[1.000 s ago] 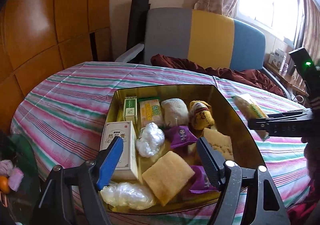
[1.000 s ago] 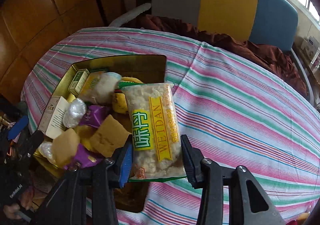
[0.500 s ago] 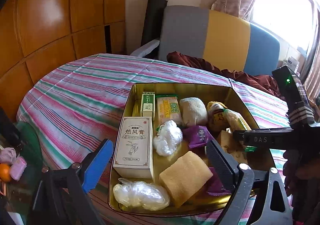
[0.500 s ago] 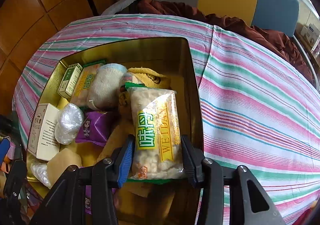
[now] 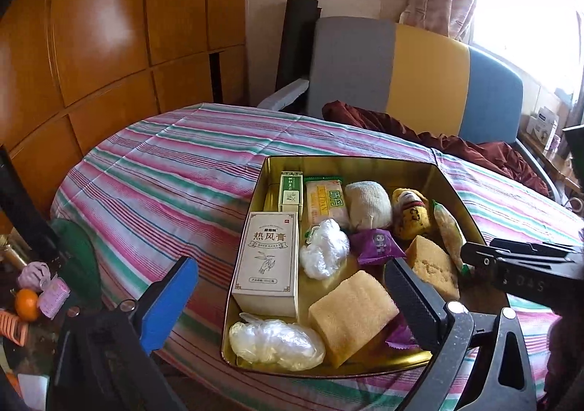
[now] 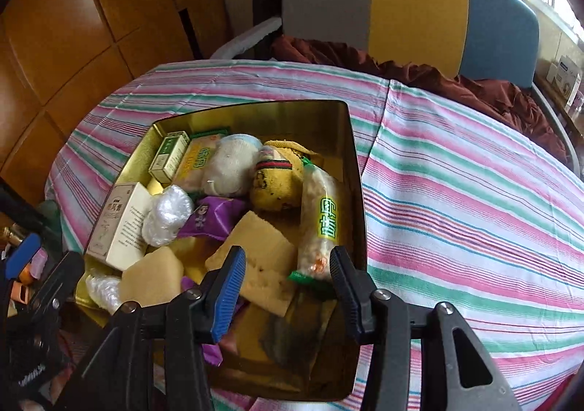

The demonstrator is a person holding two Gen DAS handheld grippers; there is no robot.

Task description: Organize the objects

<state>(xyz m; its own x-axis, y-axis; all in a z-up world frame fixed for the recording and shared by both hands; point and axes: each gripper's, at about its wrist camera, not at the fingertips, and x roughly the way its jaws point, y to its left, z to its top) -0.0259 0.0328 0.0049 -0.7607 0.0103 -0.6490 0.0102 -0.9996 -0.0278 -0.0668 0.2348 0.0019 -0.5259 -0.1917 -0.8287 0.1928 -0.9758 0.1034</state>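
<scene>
Blue-padded and black, the right tongs [image 6: 284, 287] stand slightly apart over the gold tin [image 6: 354, 192]; the snack packet [image 6: 321, 225] lies tilted between them inside the tin, against its right wall, touching the black finger only. The left tongs [image 5: 288, 298], whose jaws have just been opening, gape wide with nothing between them, above the tin's near edge. The tin sits on the striped table [image 6: 474, 192] and holds a white box [image 5: 264, 257], sponges and wrapped sweets.
</scene>
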